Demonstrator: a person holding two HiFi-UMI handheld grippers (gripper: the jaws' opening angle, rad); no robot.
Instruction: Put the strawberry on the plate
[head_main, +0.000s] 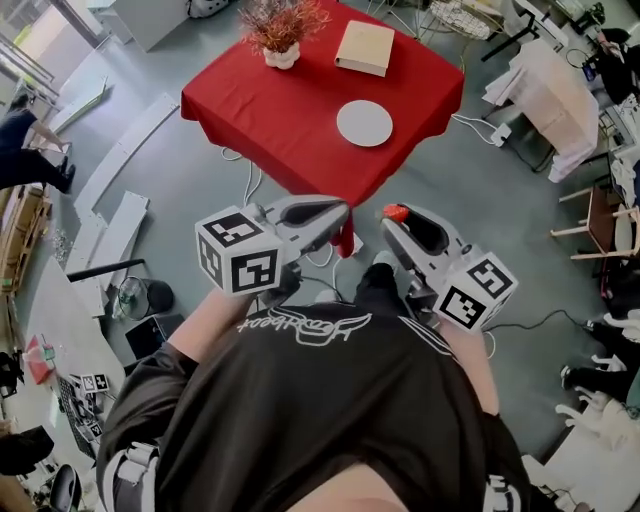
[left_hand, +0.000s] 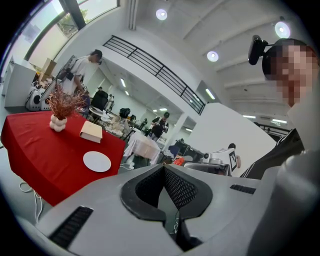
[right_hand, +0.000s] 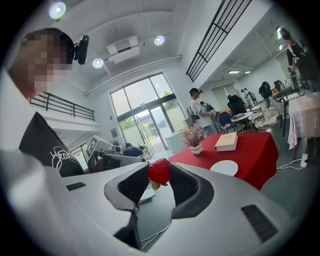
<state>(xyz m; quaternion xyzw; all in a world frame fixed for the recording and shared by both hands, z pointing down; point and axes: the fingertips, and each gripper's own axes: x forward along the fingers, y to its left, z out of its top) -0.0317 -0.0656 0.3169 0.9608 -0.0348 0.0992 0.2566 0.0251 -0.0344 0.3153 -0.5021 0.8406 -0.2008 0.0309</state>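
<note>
The right hand-held gripper (right_hand: 160, 176) pinches the strawberry (right_hand: 159, 169) at its jaw tips. The left hand-held gripper (left_hand: 163, 168) is closed on nothing. Both hover short of the red counter (head_main: 270, 105), well apart from the plate (head_main: 364, 123). Held so near the tips, the strawberry could slip out in transit, or bruise under a harder squeeze.

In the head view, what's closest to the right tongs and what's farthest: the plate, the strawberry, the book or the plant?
1. strawberry: gripped in the right tongs.
2. plate: middle of the red table, its nearer half.
3. book, far right, and potted plant, far left: too close to call.
</note>
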